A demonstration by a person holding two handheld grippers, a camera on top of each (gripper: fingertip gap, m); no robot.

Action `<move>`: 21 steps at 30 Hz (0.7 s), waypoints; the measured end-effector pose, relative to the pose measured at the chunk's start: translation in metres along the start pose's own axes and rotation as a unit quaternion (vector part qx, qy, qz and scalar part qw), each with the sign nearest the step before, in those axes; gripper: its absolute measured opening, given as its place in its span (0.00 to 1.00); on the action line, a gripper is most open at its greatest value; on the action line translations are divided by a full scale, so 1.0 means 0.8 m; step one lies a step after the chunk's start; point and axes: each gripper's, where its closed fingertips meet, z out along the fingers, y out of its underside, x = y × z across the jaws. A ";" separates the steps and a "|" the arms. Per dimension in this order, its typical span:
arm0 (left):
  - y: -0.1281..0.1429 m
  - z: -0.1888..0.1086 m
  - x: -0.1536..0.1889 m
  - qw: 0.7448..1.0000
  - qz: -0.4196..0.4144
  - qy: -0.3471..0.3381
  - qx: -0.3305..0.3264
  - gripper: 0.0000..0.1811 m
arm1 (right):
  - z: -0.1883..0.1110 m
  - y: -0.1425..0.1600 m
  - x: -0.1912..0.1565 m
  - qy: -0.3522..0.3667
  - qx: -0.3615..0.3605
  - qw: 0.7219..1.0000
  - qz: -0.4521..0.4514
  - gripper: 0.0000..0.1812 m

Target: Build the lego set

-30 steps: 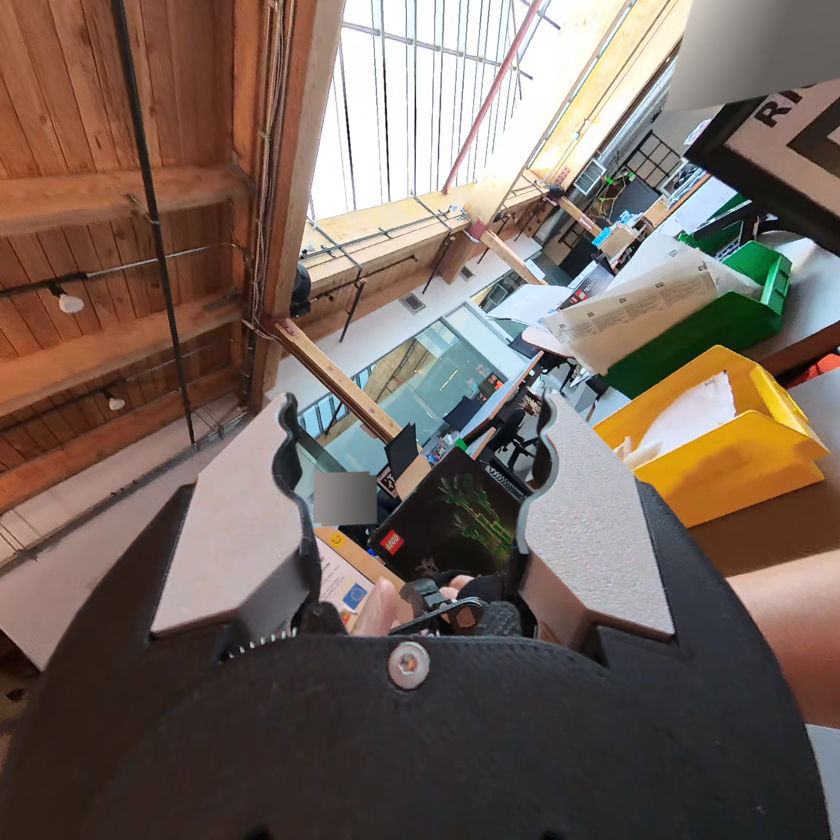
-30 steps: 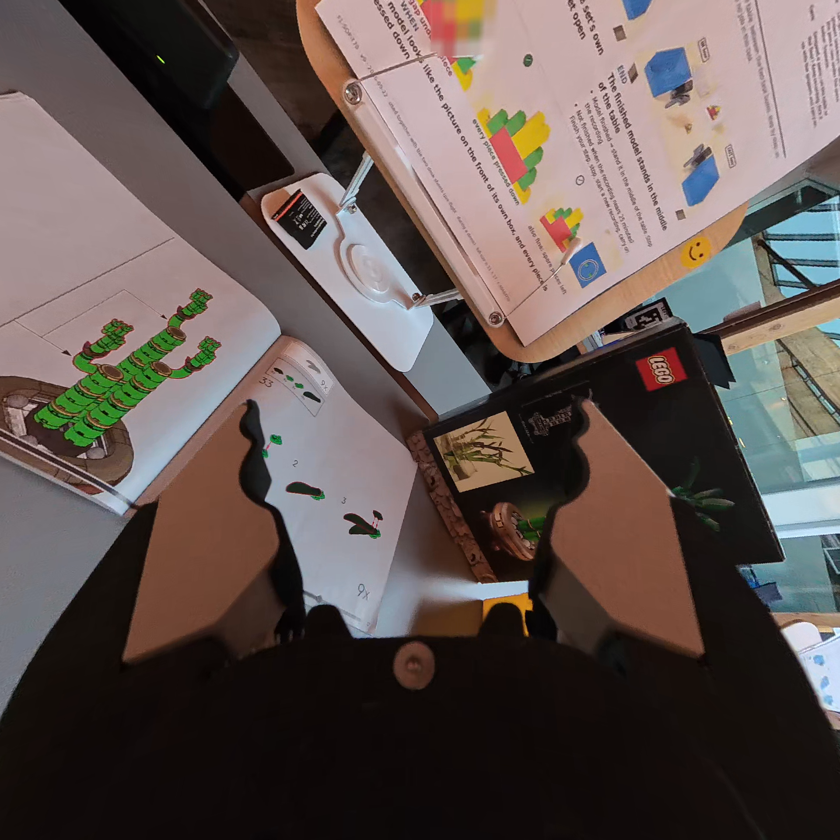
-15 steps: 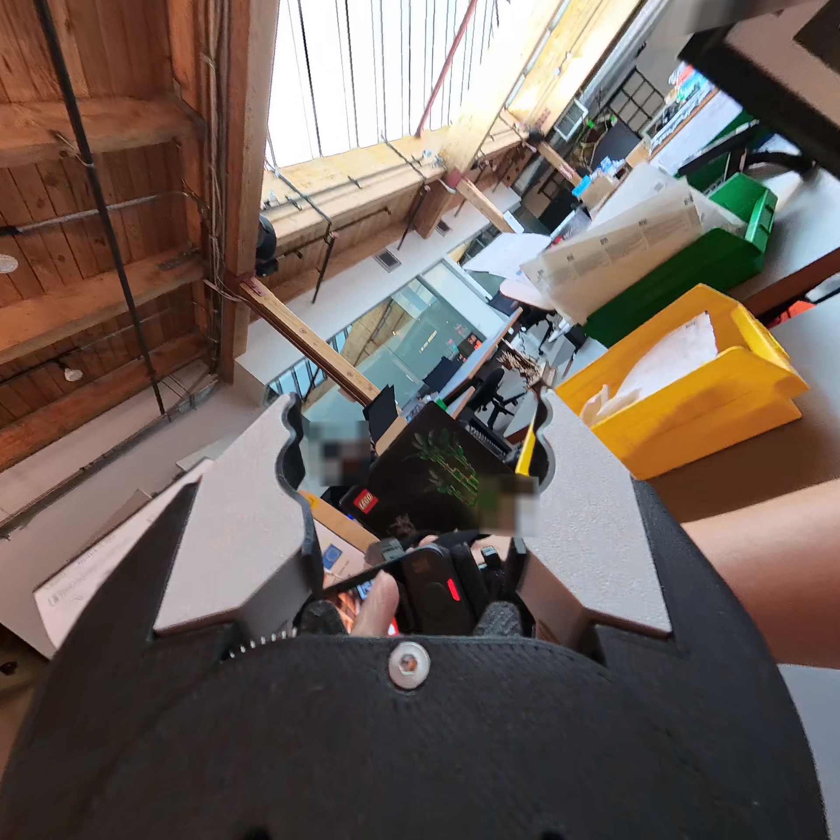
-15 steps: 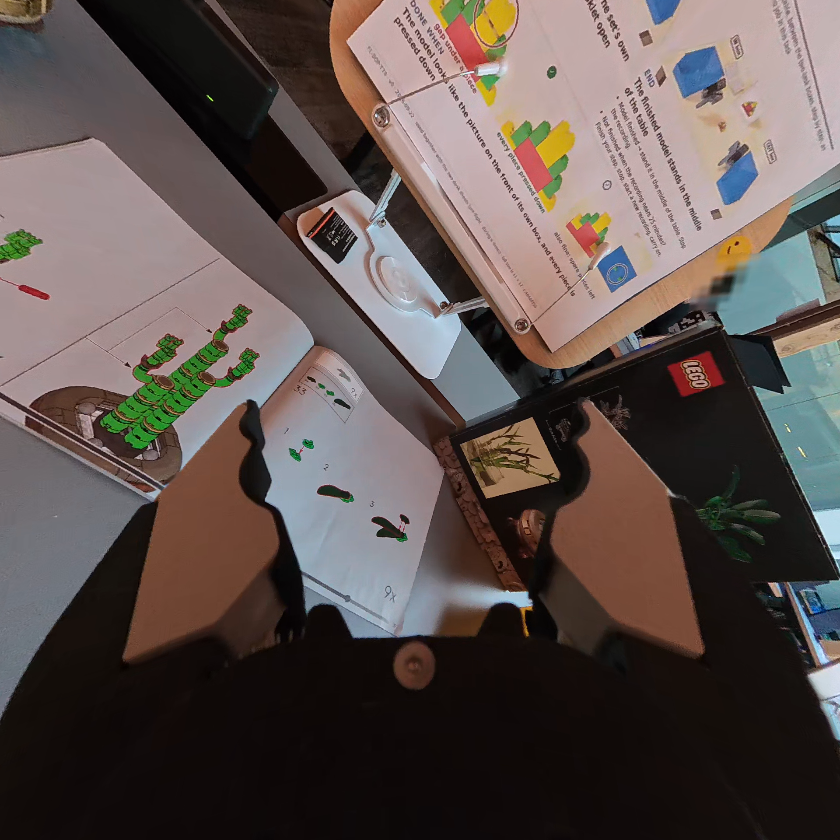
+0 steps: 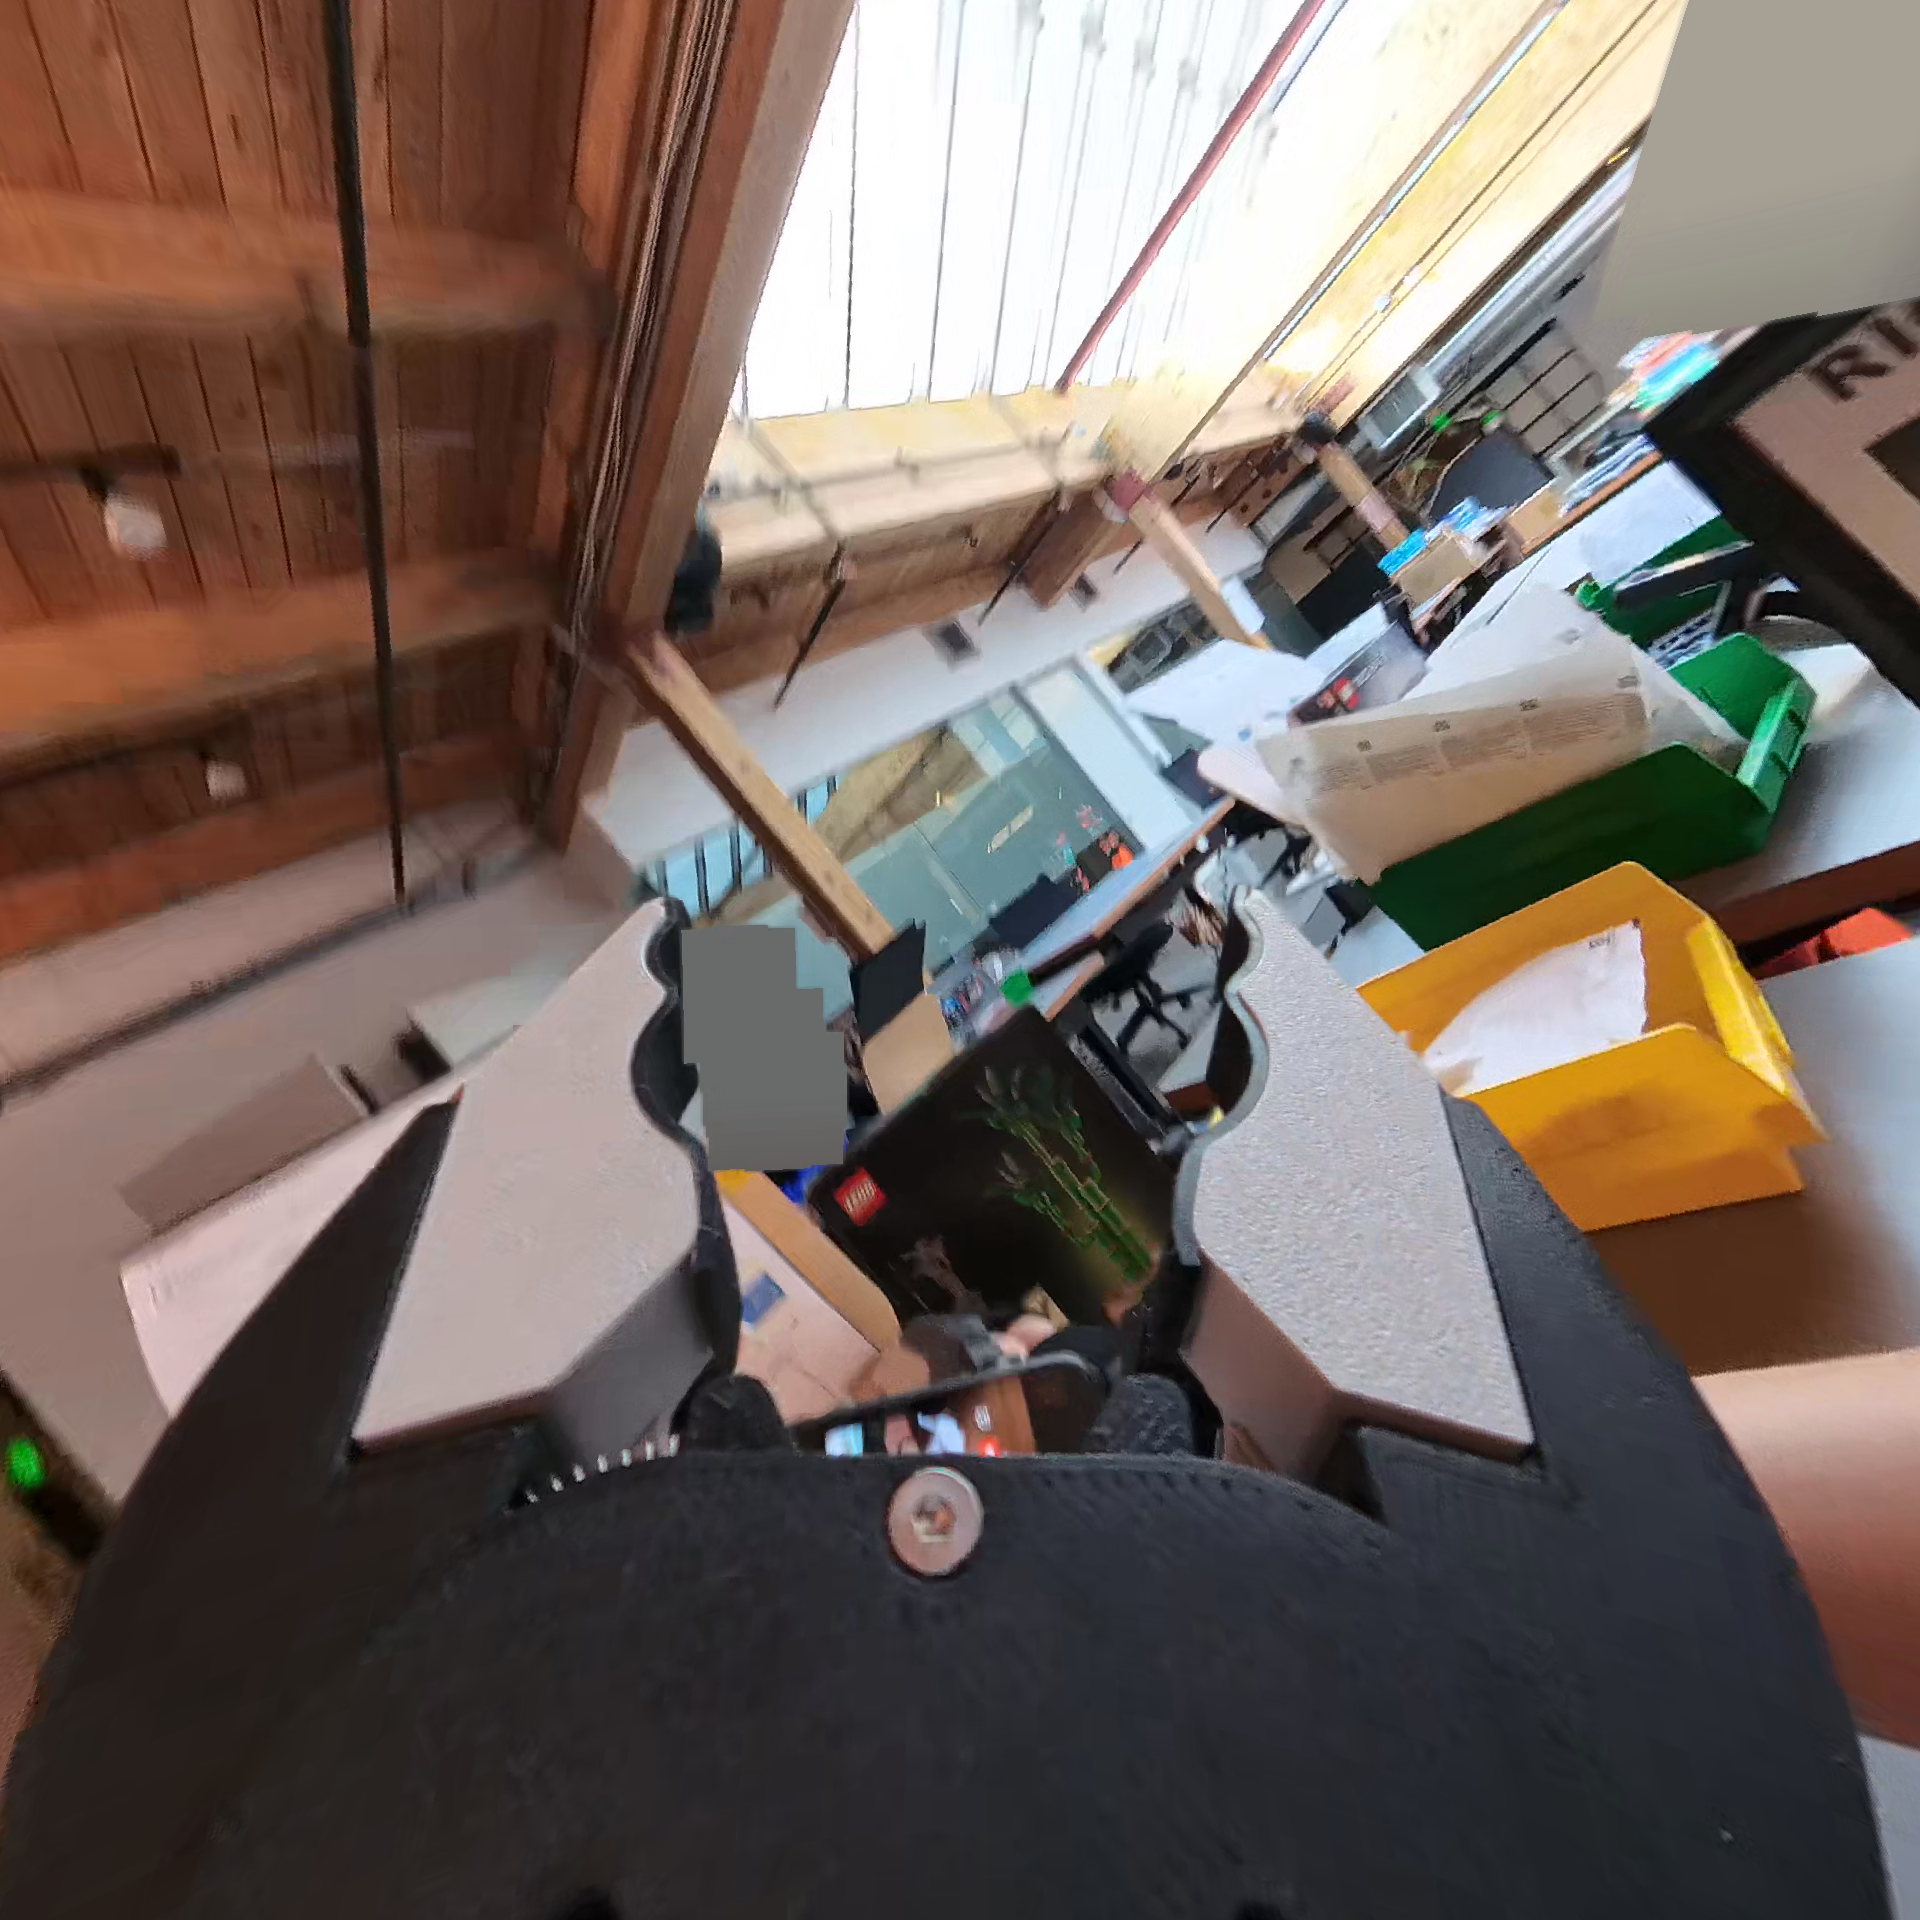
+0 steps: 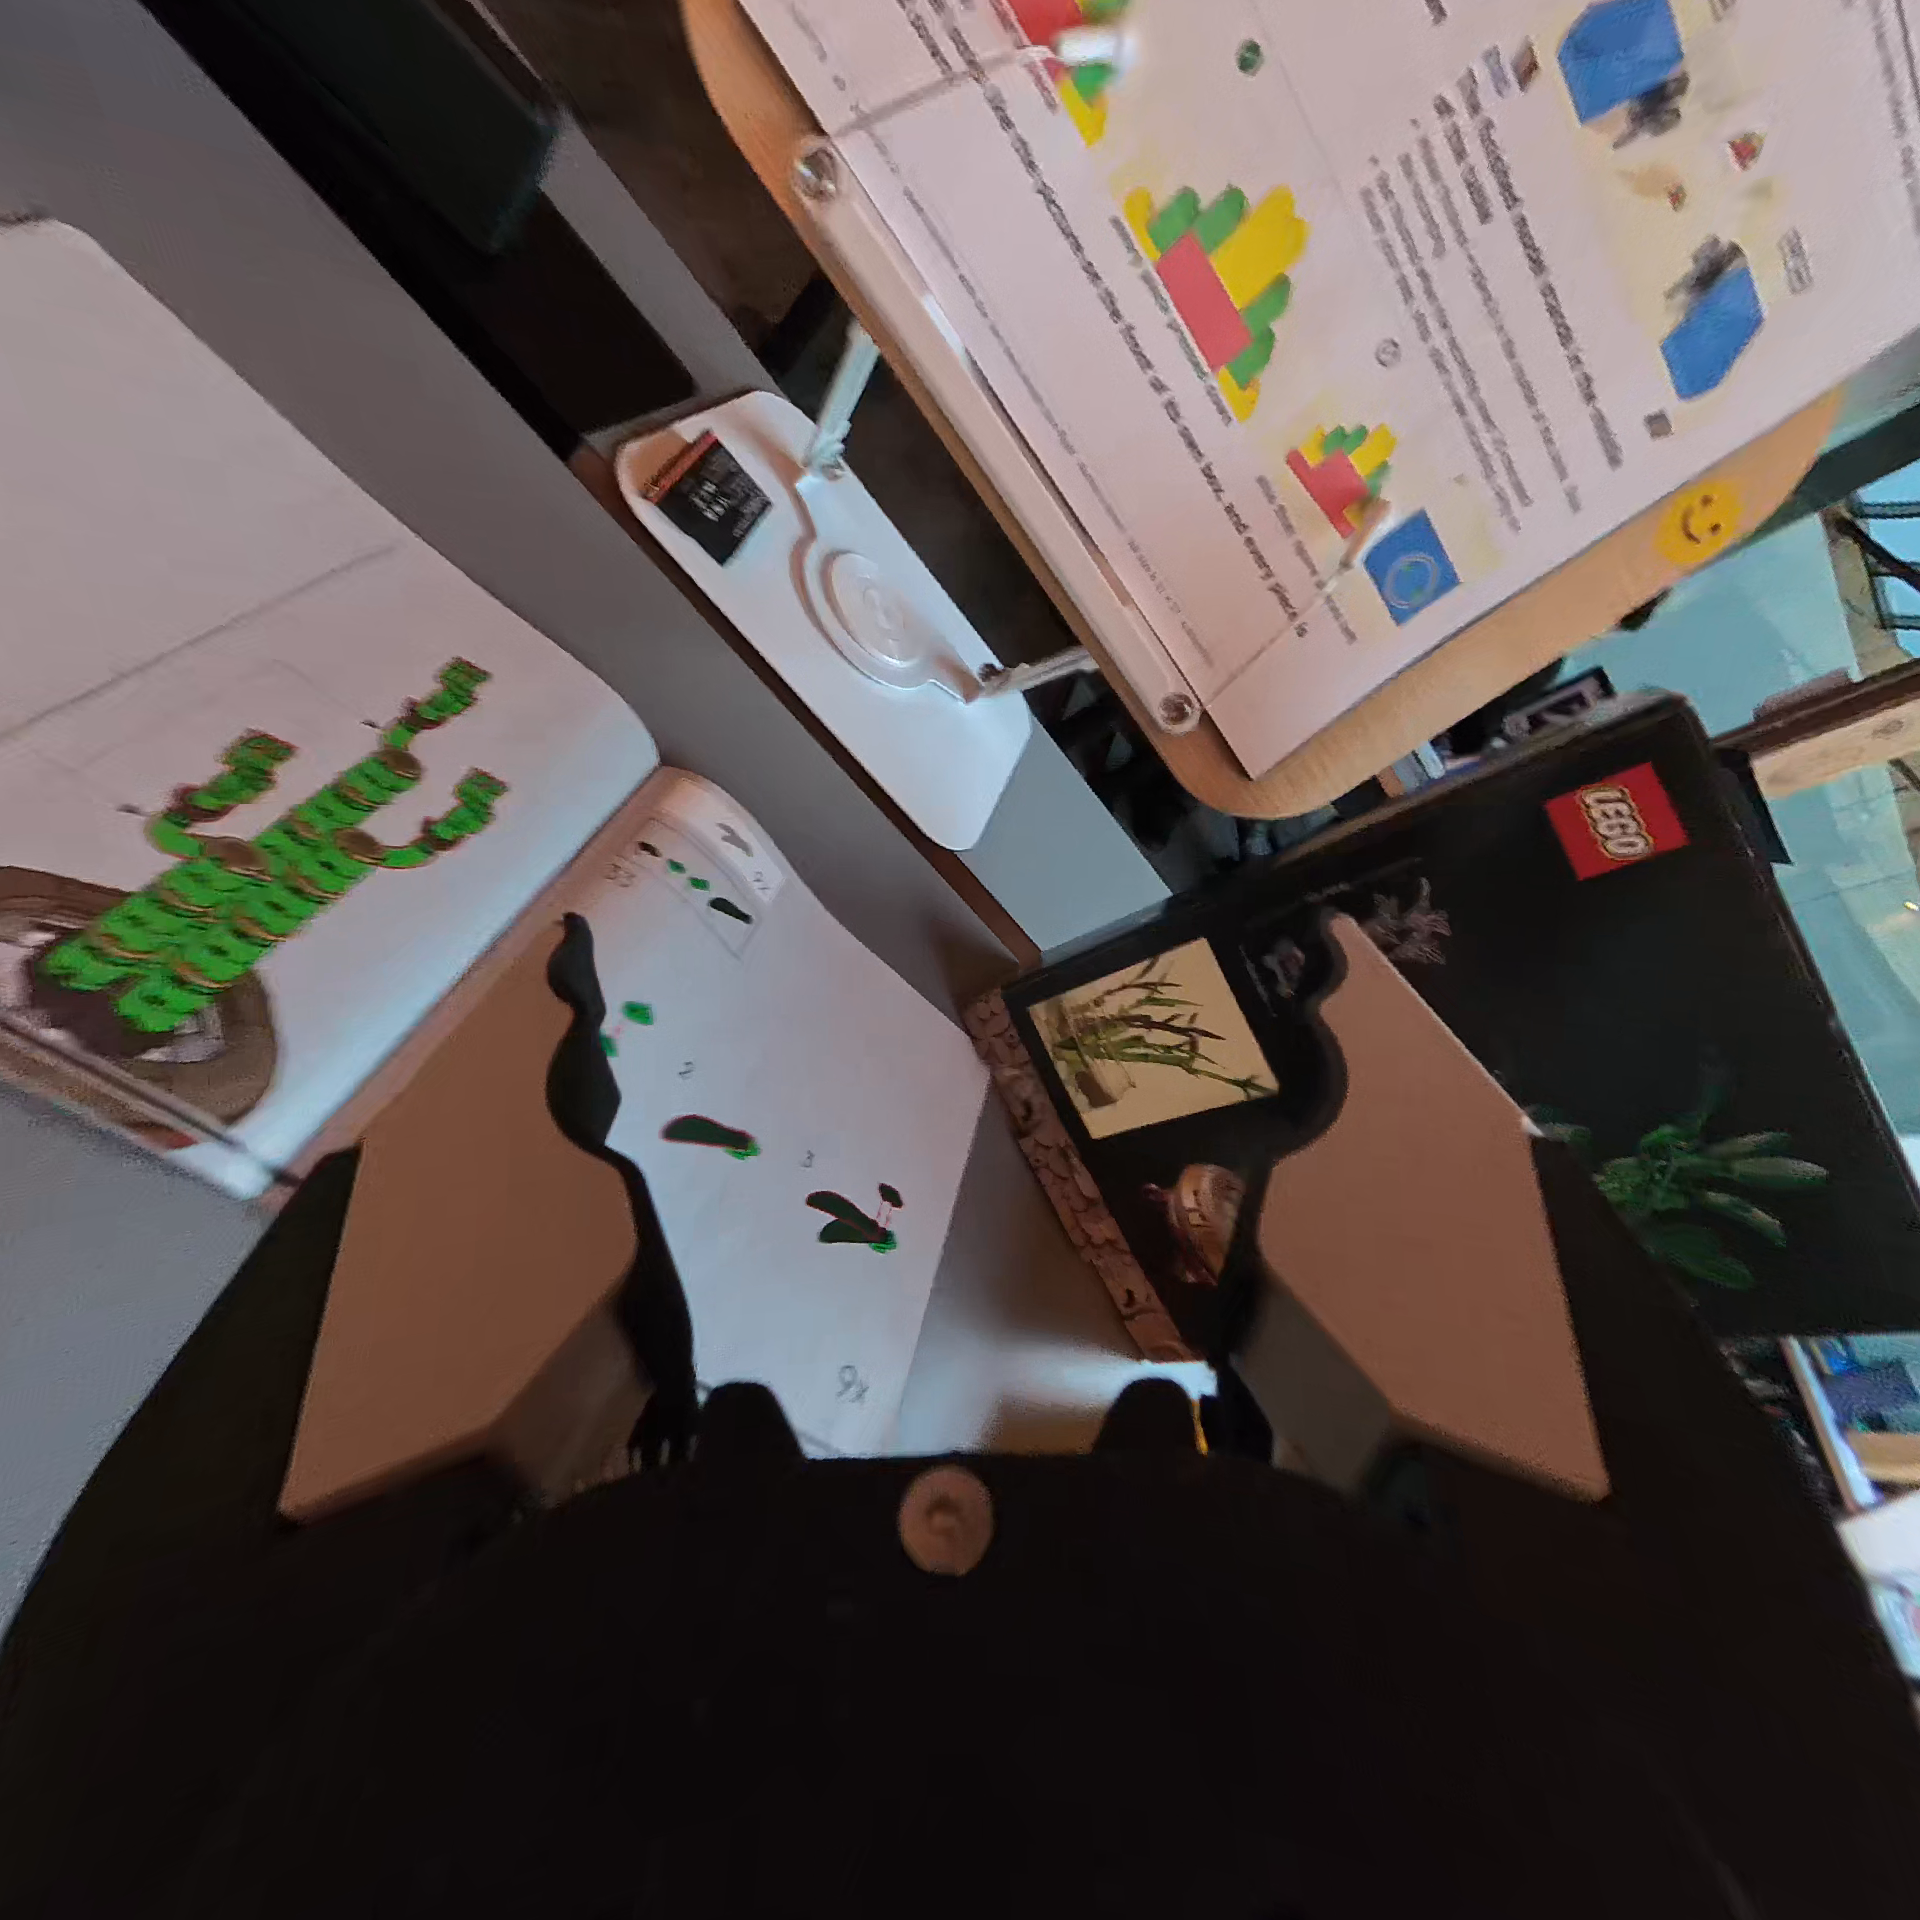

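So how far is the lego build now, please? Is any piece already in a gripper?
Little looks done. The instruction booklet lies open on the table, with the black set box beside it. Nothing is in hand: the left gripper and right gripper are both open and empty, the left one pointing up toward the ceiling. No loose bricks or built model show in either view, so picking and joining the pieces seems still left.

Ahead of our right tongs (image 6: 945, 966), spread wide with nothing between: open instruction booklet (image 6: 312, 582) flat on the counter (image 6: 208, 208), passable above. Black set box (image 6: 1621, 997) stands upright to the right, blocking that side. White stand base (image 6: 831, 603) and its tilted instruction board (image 6: 1351, 260) bar the counter's far edge. Our left tongs (image 5: 951, 1023), also wide and empty, point into open air; yellow bin (image 5: 1621, 1081) and green bin (image 5: 1590, 831) occupy the right.
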 end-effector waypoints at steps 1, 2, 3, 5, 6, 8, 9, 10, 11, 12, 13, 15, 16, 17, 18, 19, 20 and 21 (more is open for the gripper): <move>0.009 0.005 0.001 0.999 -0.031 -0.001 -0.041 0.55 | 0.007 0.011 0.014 0.017 -0.006 1.000 0.002 0.72; 0.022 0.009 0.011 0.994 -0.064 0.013 -0.089 0.56 | 0.014 0.024 0.032 0.038 -0.013 0.999 0.006 0.72; 0.034 0.011 0.028 0.986 -0.090 0.037 -0.135 0.58 | 0.019 0.040 0.051 0.058 -0.024 0.998 0.011 0.72; 0.058 0.010 0.062 0.969 -0.104 0.070 -0.213 0.60 | 0.027 0.076 0.087 0.092 -0.053 0.994 0.027 0.72; 0.068 0.009 0.074 0.963 -0.091 0.074 -0.244 0.61 | 0.029 0.093 0.101 0.104 -0.064 0.992 0.042 0.73; 0.080 0.007 0.089 0.956 -0.055 0.070 -0.278 0.61 | 0.029 0.116 0.124 0.125 -0.075 0.987 0.071 0.74; 0.084 0.007 0.096 0.955 -0.047 0.069 -0.286 0.61 | 0.028 0.124 0.133 0.134 -0.077 0.985 0.077 0.74; 0.086 0.007 0.103 0.952 -0.047 0.074 -0.292 0.61 | 0.026 0.130 0.140 0.145 -0.079 0.983 0.080 0.75; 0.089 0.006 0.110 0.949 -0.052 0.081 -0.300 0.62 | 0.024 0.133 0.147 0.155 -0.077 0.981 0.083 0.75; 0.092 0.004 0.116 0.946 -0.057 0.087 -0.308 0.62 | 0.021 0.135 0.153 0.163 -0.074 0.980 0.089 0.76; 0.095 0.003 0.119 0.943 -0.059 0.090 -0.315 0.63 | 0.017 0.136 0.158 0.170 -0.070 0.978 0.100 0.76; 0.099 0.001 0.120 0.940 -0.056 0.089 -0.325 0.64 | 0.006 0.132 0.166 0.181 -0.056 0.972 0.139 0.78; 0.099 0.000 0.119 0.939 -0.054 0.087 -0.327 0.64 | -0.001 0.126 0.167 0.184 -0.041 0.968 0.165 0.80; 0.098 0.000 0.117 0.940 -0.054 0.084 -0.327 0.64 | -0.011 0.118 0.168 0.189 -0.023 0.962 0.193 0.82; 0.096 0.000 0.115 0.941 -0.054 0.080 -0.325 0.64 | -0.022 0.111 0.167 0.194 -0.005 0.955 0.224 0.83; 0.093 0.000 0.113 0.942 -0.055 0.077 -0.322 0.64 | -0.033 0.105 0.160 0.189 0.011 0.948 0.256 0.83; 0.090 0.000 0.111 0.943 -0.055 0.073 -0.319 0.64 | -0.042 0.101 0.151 0.177 0.023 0.942 0.285 0.83; 0.087 0.000 0.108 0.944 -0.056 0.069 -0.317 0.64 | -0.051 0.099 0.143 0.170 0.031 0.934 0.312 0.83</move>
